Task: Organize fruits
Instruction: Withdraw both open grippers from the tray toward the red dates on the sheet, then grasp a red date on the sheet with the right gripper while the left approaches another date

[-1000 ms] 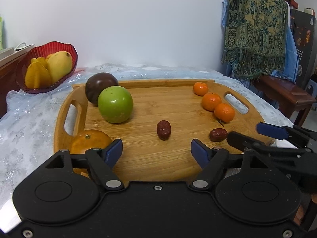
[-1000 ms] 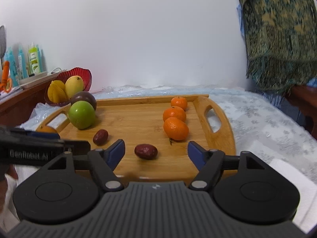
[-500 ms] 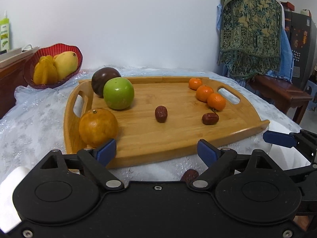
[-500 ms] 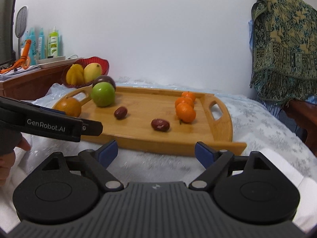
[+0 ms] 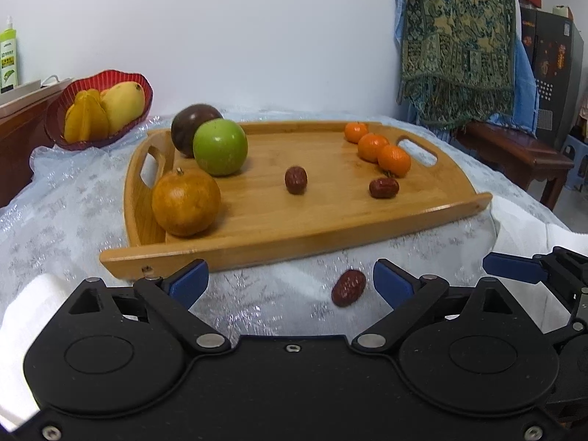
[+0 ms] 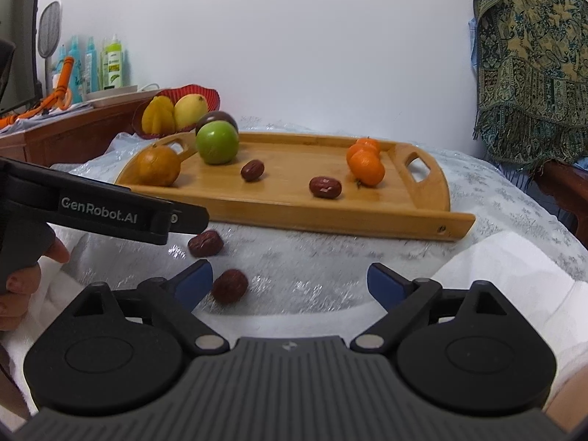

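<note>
Currently both tongs, left tongs (image 5: 290, 281) and right tongs (image 6: 290, 281), are opening wide, holding nothing. Loose date (image 6: 230, 285) by right tongs' left pad could roll off the tabletop (image 6: 330, 257) if nudged.

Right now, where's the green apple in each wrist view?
Left wrist: green apple, upper left of centre, at the wooden tray's left end, in front of the dark purple fruit.
Right wrist: green apple, upper left, same tray end.
Shared landmark: red fruit bowl, behind the tray in both views.
</note>
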Motion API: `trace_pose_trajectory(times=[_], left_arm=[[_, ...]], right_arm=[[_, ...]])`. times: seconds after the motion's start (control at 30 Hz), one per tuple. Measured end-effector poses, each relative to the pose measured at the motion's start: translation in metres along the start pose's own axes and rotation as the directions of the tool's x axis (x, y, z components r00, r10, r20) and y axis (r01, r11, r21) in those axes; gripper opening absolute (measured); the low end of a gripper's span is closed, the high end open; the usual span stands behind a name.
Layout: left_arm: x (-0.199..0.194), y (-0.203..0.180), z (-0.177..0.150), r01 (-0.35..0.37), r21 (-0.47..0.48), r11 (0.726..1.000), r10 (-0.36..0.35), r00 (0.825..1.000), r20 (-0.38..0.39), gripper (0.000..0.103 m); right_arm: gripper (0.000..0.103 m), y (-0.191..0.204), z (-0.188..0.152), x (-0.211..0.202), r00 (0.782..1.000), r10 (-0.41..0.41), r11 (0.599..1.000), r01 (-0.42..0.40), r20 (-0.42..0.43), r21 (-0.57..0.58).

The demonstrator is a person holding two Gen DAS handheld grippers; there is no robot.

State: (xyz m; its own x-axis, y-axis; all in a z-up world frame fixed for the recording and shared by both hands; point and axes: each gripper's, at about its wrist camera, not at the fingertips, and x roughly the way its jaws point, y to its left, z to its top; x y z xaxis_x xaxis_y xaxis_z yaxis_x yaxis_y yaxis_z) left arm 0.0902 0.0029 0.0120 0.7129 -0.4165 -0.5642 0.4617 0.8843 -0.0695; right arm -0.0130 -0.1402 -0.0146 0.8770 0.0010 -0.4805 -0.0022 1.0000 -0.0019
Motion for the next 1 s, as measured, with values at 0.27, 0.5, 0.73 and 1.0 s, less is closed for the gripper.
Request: trace_pose_trajectory(times=[0.27,0.5,0.73,1.0], left_arm=[[0.005,-0.006,-0.005,0.001,0.033,0.999,0.000,1.000,-0.030,0.098],[0.011,-0.007,-0.007,0.005,0.031,0.999,-0.003,0.998,-0.061,0.098],[0.013,-0.009,-0.009,0.005,0.044,0.999,-0.002,0.998,-0.066,0.099],[0.011,-0.012,-0.010,0.023,0.047,0.999,-0.021,0.998,-0.056,0.094]], right_arm=[[0.098,0.007,-0.005,0.003,1.000,-0.004,1.000,0.004,-0.009,-0.025],[0.097,0.009,-0.006,0.006,1.000,0.001,0.999,-0.002,-0.015,-0.034],[0.091,0.015,-0.009,0.008,1.000,0.002,0.998,-0.003,-0.007,-0.055],[0.076,0.023,-0.011,0.005,1.000,0.011,0.997,-0.009,0.025,-0.073]])
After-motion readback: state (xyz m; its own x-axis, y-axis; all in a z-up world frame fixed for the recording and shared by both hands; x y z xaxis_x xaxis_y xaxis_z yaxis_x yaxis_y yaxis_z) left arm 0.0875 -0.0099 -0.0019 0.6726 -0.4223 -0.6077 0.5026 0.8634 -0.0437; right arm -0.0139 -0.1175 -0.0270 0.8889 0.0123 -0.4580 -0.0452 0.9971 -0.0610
